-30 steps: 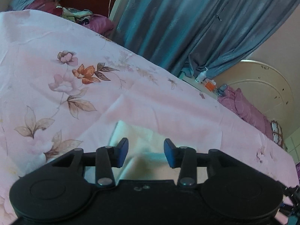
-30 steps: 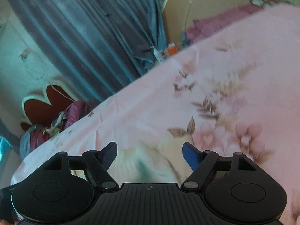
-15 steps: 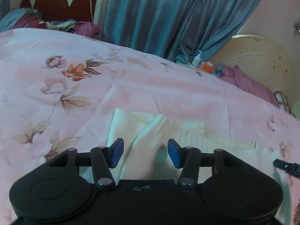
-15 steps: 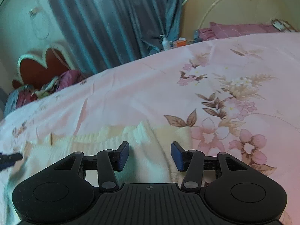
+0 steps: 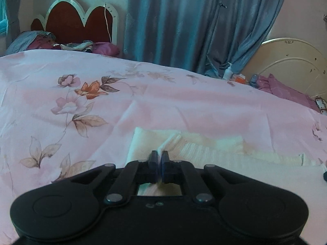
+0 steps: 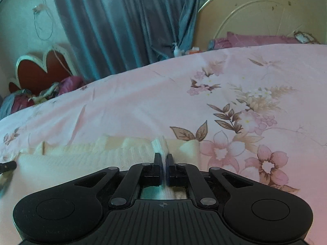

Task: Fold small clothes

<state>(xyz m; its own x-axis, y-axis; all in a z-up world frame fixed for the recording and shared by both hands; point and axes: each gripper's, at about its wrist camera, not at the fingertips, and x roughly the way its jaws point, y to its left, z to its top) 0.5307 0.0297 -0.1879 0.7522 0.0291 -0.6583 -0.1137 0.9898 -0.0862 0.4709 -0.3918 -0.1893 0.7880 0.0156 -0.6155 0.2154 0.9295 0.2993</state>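
A small cream knit garment (image 5: 206, 149) lies flat on the pink floral bedsheet (image 5: 163, 106); it also shows in the right wrist view (image 6: 92, 155). My left gripper (image 5: 160, 157) is shut, pinching a fold of the garment near its left end. My right gripper (image 6: 163, 159) is shut, pinching a fold of the garment near its right end. A tip of the other gripper shows at the right edge of the left wrist view (image 5: 324, 175) and at the left edge of the right wrist view (image 6: 8, 166).
A red scalloped headboard (image 5: 79, 22) with piled bedding (image 5: 61, 45) stands far left. Blue curtains (image 5: 194, 20) hang behind the bed. A cream round headboard (image 5: 290, 65), purple pillows (image 5: 286, 91) and small bottles (image 5: 229, 73) are far right.
Both grippers have closed from open onto the garment's upper edge. Both views have levelled out and moved in closer over the cloth.
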